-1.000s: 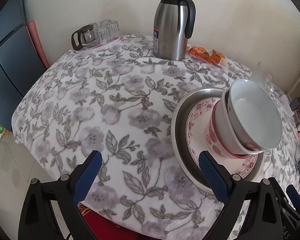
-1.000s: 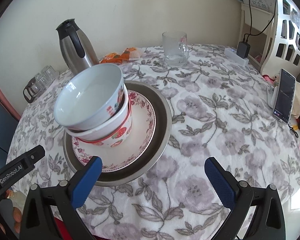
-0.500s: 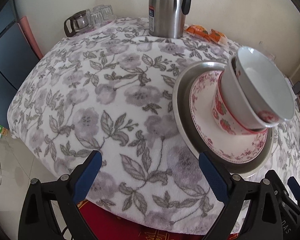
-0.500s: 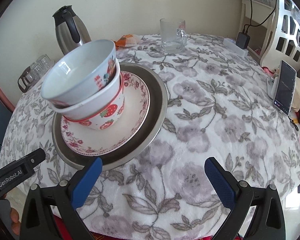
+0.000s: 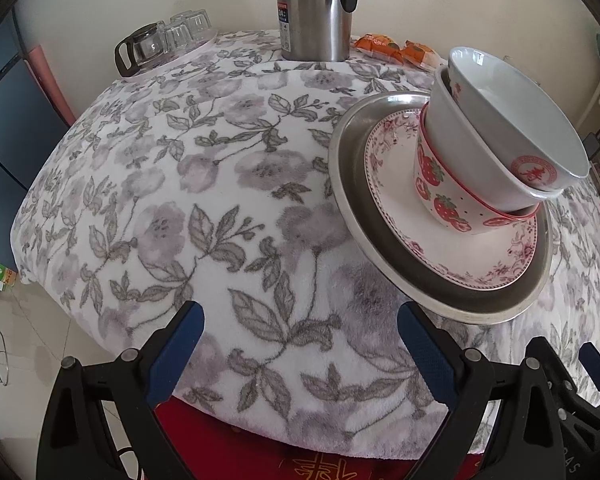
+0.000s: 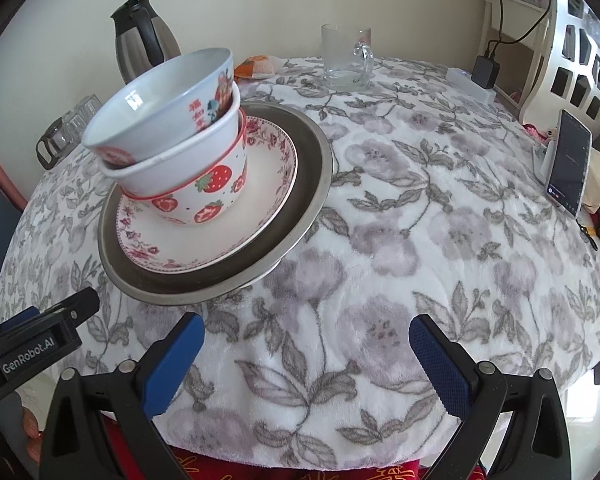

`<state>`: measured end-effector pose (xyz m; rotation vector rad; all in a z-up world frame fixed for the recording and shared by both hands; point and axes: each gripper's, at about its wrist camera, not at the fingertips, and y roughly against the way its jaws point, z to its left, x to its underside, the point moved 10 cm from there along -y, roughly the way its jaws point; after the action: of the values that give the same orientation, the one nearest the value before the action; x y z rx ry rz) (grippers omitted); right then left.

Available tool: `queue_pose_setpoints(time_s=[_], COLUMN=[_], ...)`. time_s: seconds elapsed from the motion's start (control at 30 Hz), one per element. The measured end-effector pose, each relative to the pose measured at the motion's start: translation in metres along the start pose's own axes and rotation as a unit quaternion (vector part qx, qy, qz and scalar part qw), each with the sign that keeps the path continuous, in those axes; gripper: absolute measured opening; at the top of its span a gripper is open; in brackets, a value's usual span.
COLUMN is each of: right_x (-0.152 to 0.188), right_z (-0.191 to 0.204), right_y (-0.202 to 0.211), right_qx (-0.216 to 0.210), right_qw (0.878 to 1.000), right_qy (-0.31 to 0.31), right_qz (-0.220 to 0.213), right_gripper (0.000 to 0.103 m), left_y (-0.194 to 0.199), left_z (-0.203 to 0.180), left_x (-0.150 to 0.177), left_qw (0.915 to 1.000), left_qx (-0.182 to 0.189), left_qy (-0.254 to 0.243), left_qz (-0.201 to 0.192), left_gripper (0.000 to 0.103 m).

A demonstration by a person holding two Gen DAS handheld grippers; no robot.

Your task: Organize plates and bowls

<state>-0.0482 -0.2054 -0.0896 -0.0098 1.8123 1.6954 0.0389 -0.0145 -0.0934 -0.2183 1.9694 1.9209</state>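
Observation:
One stack stands on the floral tablecloth: a steel plate (image 5: pixel 388 264) (image 6: pixel 308 160) at the bottom, a pink-patterned plate (image 5: pixel 396 184) (image 6: pixel 268 184) on it, then a strawberry bowl (image 5: pixel 440 196) (image 6: pixel 208 196), a plain white bowl (image 5: pixel 472 156) (image 6: pixel 172 164) and a tilted white bowl with red print (image 5: pixel 512 112) (image 6: pixel 168 108) on top. My left gripper (image 5: pixel 298 344) hangs open over the cloth near the table's front edge, left of the stack. My right gripper (image 6: pixel 306 354) is open too, in front of and right of the stack. Neither touches anything.
A steel thermos jug (image 5: pixel 316 8) (image 6: pixel 144 40), orange snack packets (image 5: pixel 396 48) and a tray of glasses with a small pot (image 5: pixel 160 44) line the back. A glass mug (image 6: pixel 346 58), a charger (image 6: pixel 486 70) and a propped phone (image 6: pixel 568 164) stand on the right.
Both grippers have drawn back and lower toward the table's front edge, so the stack looks nearer and higher in view. The stack has not moved. Both stay open.

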Motion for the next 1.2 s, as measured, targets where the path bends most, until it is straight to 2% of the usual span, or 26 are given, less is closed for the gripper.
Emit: queue_pose_setpoints(time_s=[0.37, 0.9, 1.2], right_x=[0.003, -0.001, 0.000], right_z=[-0.003, -0.010, -0.007], right_y=[0.009, 0.017, 0.015], right_qx=[0.000, 0.000, 0.000], right_qw=[1.000, 1.000, 1.000], right_qy=[-0.006, -0.012, -0.003], right_qz=[-0.012, -0.025, -0.020], right_gripper=[0.103, 0.103, 0.103], left_y=[0.004, -0.002, -0.004], left_z=[-0.005, -0.002, -0.004], left_x=[0.007, 0.011, 0.013], left_qw=[0.9996, 0.9996, 0.9992], left_qx=[0.025, 0.009, 0.016], left_qy=[0.004, -0.006, -0.009], left_qz=[0.009, 0.027, 0.035], left_gripper=[0.097, 0.097, 0.097])
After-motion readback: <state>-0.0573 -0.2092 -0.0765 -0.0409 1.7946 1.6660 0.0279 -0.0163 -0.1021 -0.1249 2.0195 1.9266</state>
